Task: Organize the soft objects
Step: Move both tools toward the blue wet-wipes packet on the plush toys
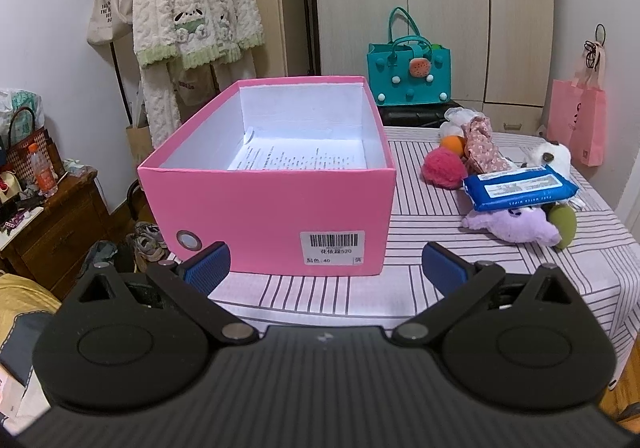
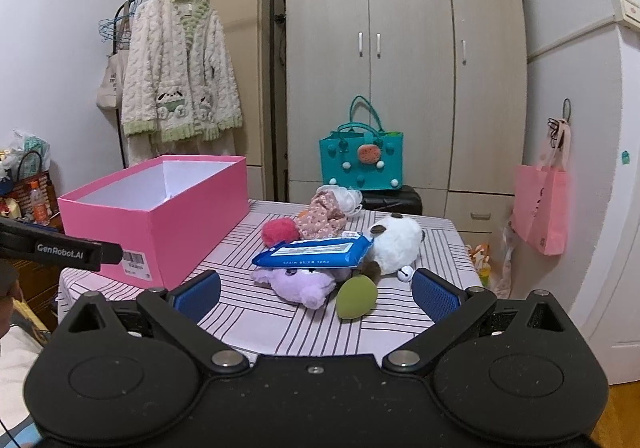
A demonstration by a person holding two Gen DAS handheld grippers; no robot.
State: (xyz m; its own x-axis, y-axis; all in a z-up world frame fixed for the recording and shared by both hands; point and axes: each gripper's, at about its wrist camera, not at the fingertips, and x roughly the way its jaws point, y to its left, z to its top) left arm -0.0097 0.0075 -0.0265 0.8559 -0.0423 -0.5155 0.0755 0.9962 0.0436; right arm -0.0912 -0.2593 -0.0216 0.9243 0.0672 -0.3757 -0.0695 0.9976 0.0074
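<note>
Box: pink box [image 1: 272, 207] is set on the left of the striped table [image 1: 460, 260], lid off, with only a printed sheet [image 1: 298, 159] seen on its white floor.
Soft pile: toys are heaped on the right of the table, well apart from the box.
Wipes: blue pack [image 2: 314, 252] is laid on top of the purple plush [image 2: 300, 284].
Near items: green pouch [image 2: 356, 296] is seen touching the purple plush on its right.
Far items: red pompom [image 2: 280, 230], floral cloth [image 2: 324, 217] and white plush [image 2: 396, 240] are seen behind the pack; an orange ball [image 1: 453, 145] is seen beside the pompom.
Left gripper [image 1: 326, 264]: held spread wide before the near wall of the box, nothing gripped.
Right gripper [image 2: 316, 292]: held spread wide, facing the pile from the near side, nothing gripped.
Background: teal bag [image 2: 360, 163] is placed beyond the table's far edge, before a wardrobe [image 2: 404, 47].
</note>
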